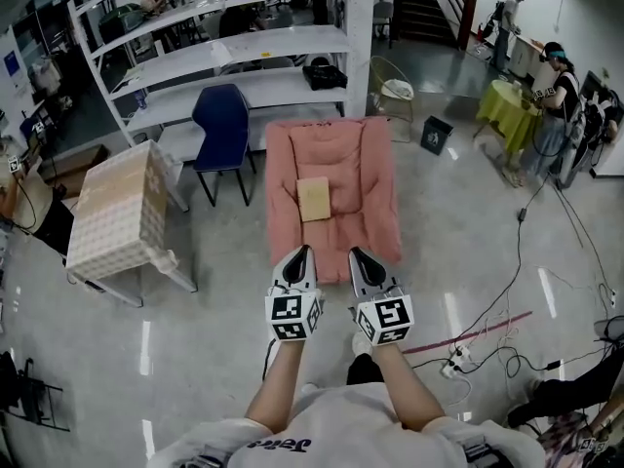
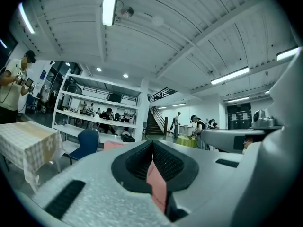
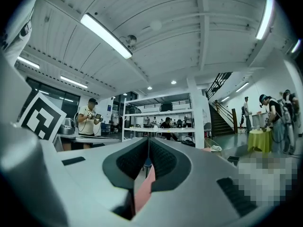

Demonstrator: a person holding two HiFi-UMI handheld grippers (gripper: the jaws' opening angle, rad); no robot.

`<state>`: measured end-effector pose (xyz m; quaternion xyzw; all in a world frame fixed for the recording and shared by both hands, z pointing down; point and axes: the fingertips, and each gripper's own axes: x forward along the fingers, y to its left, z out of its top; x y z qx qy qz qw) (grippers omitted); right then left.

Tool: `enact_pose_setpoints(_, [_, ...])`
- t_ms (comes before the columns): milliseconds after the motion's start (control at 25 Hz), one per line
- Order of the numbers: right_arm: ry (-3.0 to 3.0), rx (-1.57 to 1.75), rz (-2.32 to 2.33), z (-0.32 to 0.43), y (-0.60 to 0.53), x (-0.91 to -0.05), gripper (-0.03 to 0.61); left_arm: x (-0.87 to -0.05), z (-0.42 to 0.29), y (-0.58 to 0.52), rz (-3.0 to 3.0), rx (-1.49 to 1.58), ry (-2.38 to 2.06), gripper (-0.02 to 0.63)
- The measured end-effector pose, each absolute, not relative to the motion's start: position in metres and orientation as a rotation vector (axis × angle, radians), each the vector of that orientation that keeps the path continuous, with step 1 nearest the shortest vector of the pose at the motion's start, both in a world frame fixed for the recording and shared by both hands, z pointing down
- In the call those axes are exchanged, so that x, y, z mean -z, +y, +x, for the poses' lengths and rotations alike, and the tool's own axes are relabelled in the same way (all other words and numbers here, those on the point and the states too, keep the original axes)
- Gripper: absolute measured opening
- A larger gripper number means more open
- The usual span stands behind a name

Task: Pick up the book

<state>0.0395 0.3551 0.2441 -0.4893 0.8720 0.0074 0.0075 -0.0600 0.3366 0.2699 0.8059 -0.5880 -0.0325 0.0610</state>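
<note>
A tan book lies flat on a pink cushioned lounger on the floor, straight ahead in the head view. My left gripper and right gripper are held side by side at the lounger's near end, short of the book, both pointing level toward it. Both are shut with nothing between the jaws. In the left gripper view the left gripper shows its dark pads pressed together, with a sliver of pink lounger below them. The right gripper looks the same in the right gripper view.
A blue chair and a checked-cloth table stand left of the lounger. White shelving lines the back. Cables and a power strip lie on the floor at right. People stand by a yellow-green table at far right.
</note>
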Motion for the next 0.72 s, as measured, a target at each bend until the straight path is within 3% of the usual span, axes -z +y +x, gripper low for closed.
enact_pose_setpoints(440, [2.74,-0.017,-1.43,0.148,0.207,-0.221,0.018,-0.244,0.05,0.208,2.449,0.149,-1.872,0.017])
enact_pose_setpoints(720, [2.803,0.15,-1.419,0.17,0.159,-0.261,0.018,-0.269,0.071,0.157,2.4,0.082,-1.857,0.017])
